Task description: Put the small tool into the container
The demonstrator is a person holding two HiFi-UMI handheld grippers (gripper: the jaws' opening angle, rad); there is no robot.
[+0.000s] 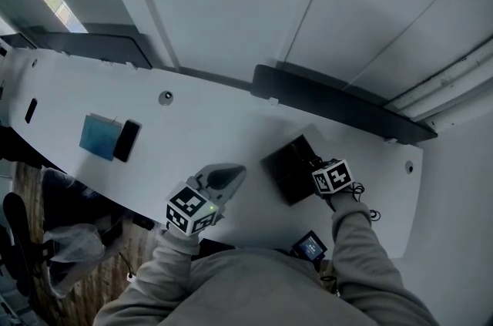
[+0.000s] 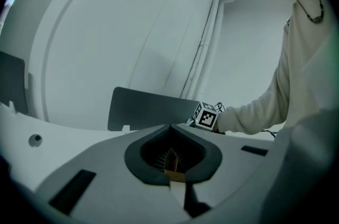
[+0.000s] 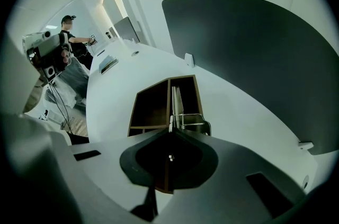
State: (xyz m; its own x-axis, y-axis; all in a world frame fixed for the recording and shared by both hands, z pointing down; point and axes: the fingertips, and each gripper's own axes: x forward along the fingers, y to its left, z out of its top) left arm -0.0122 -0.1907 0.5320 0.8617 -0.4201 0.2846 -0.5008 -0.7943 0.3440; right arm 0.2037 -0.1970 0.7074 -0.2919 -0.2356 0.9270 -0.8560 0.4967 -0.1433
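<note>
Tool (image 3: 192, 121) in right gripper (image 3: 170, 127), over container (image 3: 151, 104)

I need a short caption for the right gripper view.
Shut right gripper over a brown divided box on the white table.

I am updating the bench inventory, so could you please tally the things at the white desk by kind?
grippers: 2, the left gripper and the right gripper
dark container: 1
small tool, at the right gripper's jaw tips: 1
blue flat item: 1
black phone-like slab: 1
small screen device: 1
Total: 7
</note>
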